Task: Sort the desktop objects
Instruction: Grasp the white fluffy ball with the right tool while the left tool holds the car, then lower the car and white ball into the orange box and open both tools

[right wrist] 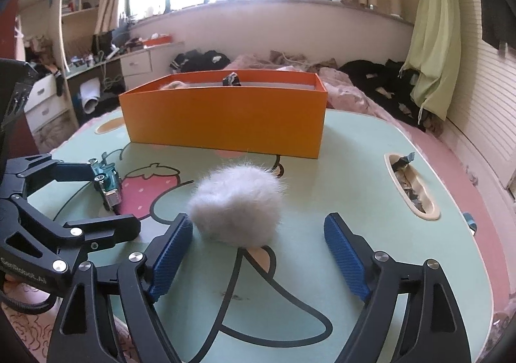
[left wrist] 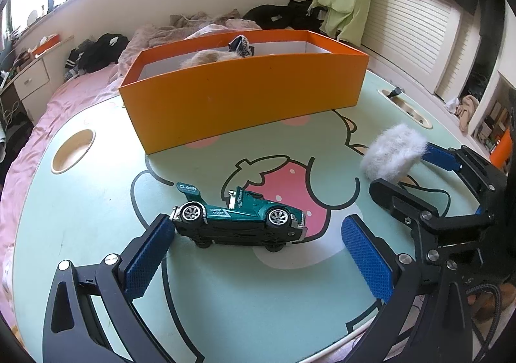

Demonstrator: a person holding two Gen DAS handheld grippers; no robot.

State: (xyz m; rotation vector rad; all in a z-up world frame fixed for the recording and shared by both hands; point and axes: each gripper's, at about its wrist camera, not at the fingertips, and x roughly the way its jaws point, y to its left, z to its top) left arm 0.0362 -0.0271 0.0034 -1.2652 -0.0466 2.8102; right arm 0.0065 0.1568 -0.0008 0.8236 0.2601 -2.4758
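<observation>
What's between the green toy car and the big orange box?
Nothing: in the left wrist view only bare table lies between the green toy car and the orange box.

"CLASH" is printed in white on the rear wing of the green toy car (left wrist: 237, 221), center of the left wrist view. "SUPER FAST" is read on its side panel, behind the rear wheel. "GenRobot.AI" is marked on the left gripper (right wrist: 111, 200) body, lower left of the right wrist view.
</observation>
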